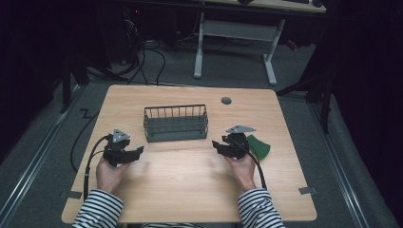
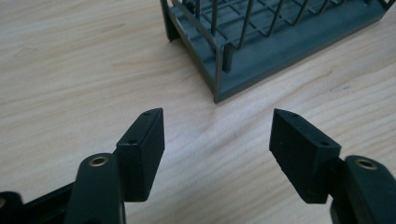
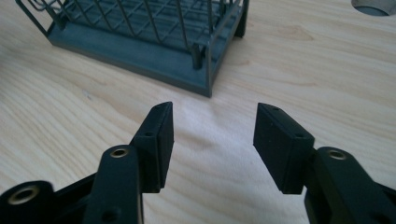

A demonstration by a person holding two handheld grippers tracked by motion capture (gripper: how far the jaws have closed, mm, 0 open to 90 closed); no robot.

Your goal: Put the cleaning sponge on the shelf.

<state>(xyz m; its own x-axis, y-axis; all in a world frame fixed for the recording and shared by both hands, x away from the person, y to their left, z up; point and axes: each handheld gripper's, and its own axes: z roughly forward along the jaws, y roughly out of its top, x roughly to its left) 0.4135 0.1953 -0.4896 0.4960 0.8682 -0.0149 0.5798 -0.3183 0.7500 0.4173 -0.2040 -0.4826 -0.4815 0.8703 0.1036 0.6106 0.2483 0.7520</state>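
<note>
A dark grey wire basket stands on the wooden table, a little behind its middle. My left gripper rests low at the basket's front left, open, its jaws wide apart over bare wood. In the left gripper view the left gripper faces the basket's near corner. My right gripper sits at the basket's front right, open and holding nothing. The right gripper points toward the basket's other near corner. A green curved object lies just right of the right gripper.
A round grey grommet is set in the table behind the basket, seen also as the grommet. Beyond the table stand white desk legs and cables on the floor. Striped sleeves enter from the bottom edge.
</note>
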